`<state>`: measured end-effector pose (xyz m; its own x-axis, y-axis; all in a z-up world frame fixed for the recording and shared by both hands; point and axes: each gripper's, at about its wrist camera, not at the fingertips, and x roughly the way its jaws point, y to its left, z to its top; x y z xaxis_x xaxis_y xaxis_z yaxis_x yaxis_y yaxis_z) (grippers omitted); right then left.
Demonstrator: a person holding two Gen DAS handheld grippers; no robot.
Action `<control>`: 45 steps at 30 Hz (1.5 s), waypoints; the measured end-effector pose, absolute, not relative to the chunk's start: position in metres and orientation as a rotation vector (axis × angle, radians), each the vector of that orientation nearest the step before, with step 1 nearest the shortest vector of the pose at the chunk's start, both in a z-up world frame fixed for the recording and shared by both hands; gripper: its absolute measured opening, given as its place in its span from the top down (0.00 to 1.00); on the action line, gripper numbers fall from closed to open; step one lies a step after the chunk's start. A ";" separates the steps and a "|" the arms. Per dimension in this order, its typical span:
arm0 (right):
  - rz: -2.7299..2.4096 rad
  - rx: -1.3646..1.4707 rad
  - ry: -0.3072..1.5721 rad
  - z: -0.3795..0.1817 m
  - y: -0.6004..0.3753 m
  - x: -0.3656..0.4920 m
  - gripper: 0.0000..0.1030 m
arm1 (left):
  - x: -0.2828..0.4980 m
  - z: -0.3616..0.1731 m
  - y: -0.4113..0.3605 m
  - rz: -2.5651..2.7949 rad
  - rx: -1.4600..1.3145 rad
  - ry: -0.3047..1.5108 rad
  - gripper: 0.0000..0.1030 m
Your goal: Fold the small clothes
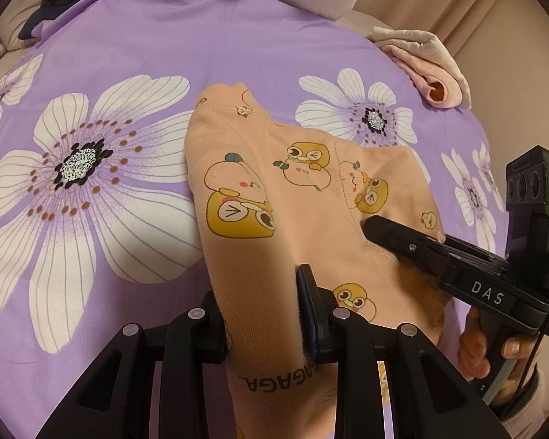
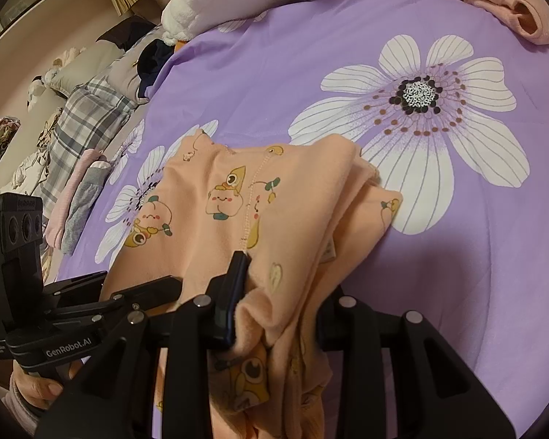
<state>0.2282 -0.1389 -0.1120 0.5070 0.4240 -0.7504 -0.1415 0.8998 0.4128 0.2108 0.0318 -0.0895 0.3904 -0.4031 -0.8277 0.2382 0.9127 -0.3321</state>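
Mid-fold: my left gripper (image 1: 263,314) and right gripper (image 2: 274,303) fingers both clenched the peach garment (image 1: 292,197) over the bed (image 1: 128,55). Next: lay it flat w/ edges aligned.

Dim warm light, fisheye-warped edges

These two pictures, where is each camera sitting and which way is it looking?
Left wrist view: on the left hand-held gripper, looking along its fingers at the peach garment on the purple bedsheet; the right hand-held gripper and its hand show.
Right wrist view: on the right hand-held gripper, facing that garment; the left hand shows.
Both share garment and sheet.
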 end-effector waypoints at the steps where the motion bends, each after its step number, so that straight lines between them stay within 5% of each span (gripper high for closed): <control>1: 0.348 0.317 0.984 -0.112 -0.139 0.228 0.68 | 0.211 -0.090 0.032 -0.410 -0.167 1.097 0.73; 45: 0.323 0.303 0.992 -0.112 -0.139 0.231 0.63 | 0.214 -0.085 0.027 -0.372 -0.125 1.115 0.67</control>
